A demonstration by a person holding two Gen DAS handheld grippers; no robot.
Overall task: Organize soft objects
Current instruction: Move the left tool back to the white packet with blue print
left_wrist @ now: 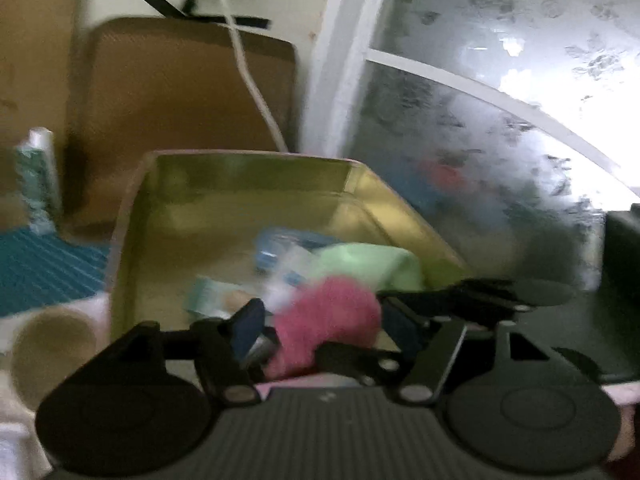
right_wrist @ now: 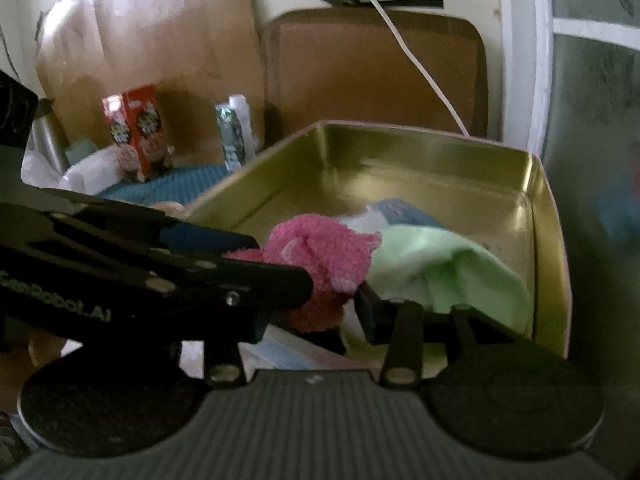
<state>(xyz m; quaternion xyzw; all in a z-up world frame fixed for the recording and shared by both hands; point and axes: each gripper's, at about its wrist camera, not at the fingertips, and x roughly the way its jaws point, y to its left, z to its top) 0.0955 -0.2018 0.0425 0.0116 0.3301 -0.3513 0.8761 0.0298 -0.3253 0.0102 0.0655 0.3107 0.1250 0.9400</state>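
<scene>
Tongs of both hands meet over a gold-lined tin (right_wrist: 536, 184), which fills the middle of each view. In the left wrist view, the left tongs (left_wrist: 320, 330) stand partly spread at the lower centre, and a pink fuzzy cloth (left_wrist: 328, 320) sits between their fingers; blur hides whether the pads press on it. From the right edge of that view the right tongs (left_wrist: 472, 292) reach in toward the same cloth. Behind the pink piece lie a pale green cloth (left_wrist: 368, 264) and some blue and white packets (left_wrist: 276, 252), all inside the tin.

In the right wrist view, the left tongs (right_wrist: 224, 252) come in from the left edge, their tips against the pink fuzzy cloth (right_wrist: 320, 252). The right tongs (right_wrist: 320, 316) at the lower centre are also partly spread, with the lower part of the pink cloth between the fingers and the pale green cloth (right_wrist: 452, 276) just to the right of it. A red carton (right_wrist: 140, 132) stands at the upper left.
</scene>
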